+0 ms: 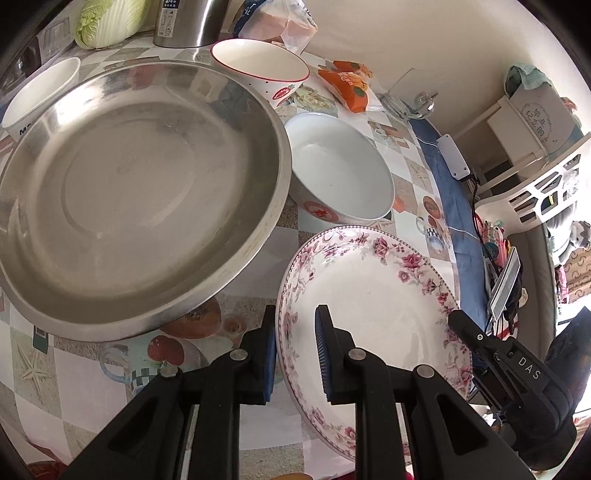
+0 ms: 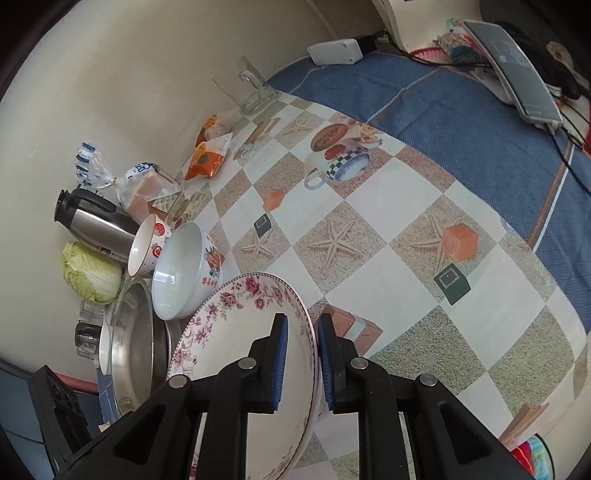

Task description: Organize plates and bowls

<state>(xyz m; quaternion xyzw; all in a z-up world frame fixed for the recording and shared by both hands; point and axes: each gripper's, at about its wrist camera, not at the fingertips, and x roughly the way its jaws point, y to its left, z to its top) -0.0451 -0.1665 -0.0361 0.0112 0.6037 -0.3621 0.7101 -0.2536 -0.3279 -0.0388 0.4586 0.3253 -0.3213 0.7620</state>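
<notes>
L gripper [image 1: 295,350]: clamped on near-left rim of floral plate [image 1: 373,291], one pad under, one pad on top.
R gripper [image 2: 301,362]: clamped on opposite rim of same plate, rim between blue pads.
Floral plate: held by both grippers, tilted, seems lifted off tablecloth [image 2: 369,229]; just right of steel basin [image 1: 140,192].
White bowl w/ red print [image 1: 341,173]: just behind plate, touching basin's right rim.
Red-rim bowl [image 1: 260,64]: behind basin, far-right edge.
Plain white bowl [image 1: 40,94]: behind basin, far-left.
Step in hand (judgement): carrying plate toward a stack spot, prob. the basin.
How to do well: keep both grips equal, level the plate, clear basin rim and white bowl before lowering; no twist between hands, else rim may slip.
Writing: "DAS" on R gripper body seen from left cam; "M" only on plain white bowl; red Chinese chars on white bowl, unreadable; flask [image 1: 186,22] label too small.
</notes>
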